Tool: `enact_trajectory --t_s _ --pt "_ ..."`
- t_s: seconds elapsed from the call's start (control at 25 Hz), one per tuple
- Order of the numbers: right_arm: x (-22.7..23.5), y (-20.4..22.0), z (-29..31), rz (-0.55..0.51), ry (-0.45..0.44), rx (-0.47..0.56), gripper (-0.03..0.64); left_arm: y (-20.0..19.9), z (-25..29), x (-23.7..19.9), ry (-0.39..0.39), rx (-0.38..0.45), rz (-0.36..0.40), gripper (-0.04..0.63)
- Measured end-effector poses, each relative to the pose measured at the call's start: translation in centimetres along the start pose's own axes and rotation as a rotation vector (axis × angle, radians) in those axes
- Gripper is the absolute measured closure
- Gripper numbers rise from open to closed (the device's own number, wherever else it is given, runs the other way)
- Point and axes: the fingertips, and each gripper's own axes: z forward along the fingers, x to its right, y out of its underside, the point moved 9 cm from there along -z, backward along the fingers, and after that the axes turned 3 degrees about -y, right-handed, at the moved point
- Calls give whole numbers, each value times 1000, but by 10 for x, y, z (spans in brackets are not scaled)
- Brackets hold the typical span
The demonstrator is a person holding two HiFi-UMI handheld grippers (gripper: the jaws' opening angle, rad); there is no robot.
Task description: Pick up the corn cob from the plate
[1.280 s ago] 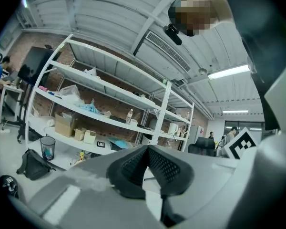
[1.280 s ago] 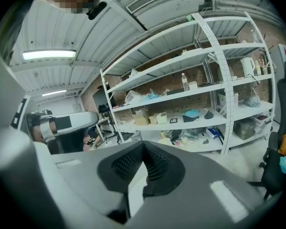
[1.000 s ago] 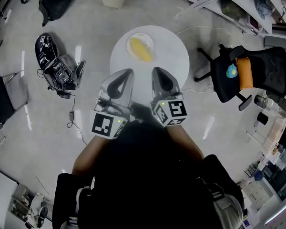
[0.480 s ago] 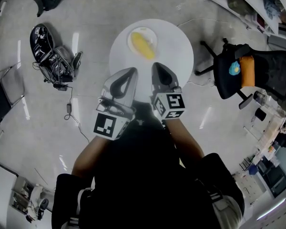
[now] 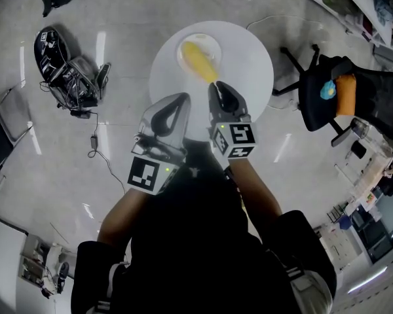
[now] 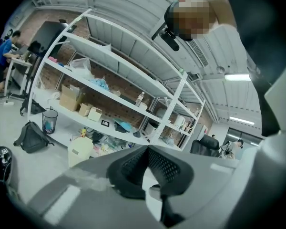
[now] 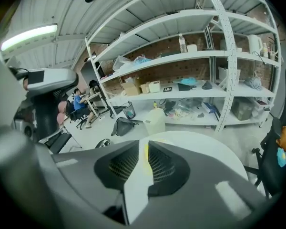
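While the right hand-held gripper [image 5: 215,86] hangs just short of the corn cob [image 5: 200,61], its jaws are opening. The gap is only a narrow slit, with nothing clamped and yellow showing through it. If that slit is too narrow on arrival, the tips will likely shove the round cob, rolling it off the shallow plate [image 5: 183,43]. The left hand-held gripper [image 5: 181,99], clenched and empty, sits just beside the right and could bump it. Beyond them, the cob lies on the plate at the desk's [image 5: 249,70] far side, and nothing blocks the approach. 1 office chair [image 5: 354,100] and floor cables [image 5: 78,87] stand well apart.
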Motion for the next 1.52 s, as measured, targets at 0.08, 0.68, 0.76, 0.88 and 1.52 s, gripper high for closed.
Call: enact_trajectory --t_s 0.08,0.68,0.76,0.88,1.52 --pt "5 3 7 -3 7 -12 546 5 6 -4 5 -9 -8 592" --pt "24 37 67 -66 -22 -195 358 36 23 -43 -14 -69 -53 592" --pt "27 40 74 -81 -23 -218 346 39 24 -48 -14 -79 -61 592" --pt "30 43 86 -108 -22 -234 334 45 27 -53 -14 -90 -74 592" --pt "43 52 130 -242 -18 -310 299 65 36 -69 -12 -113 -110 592"
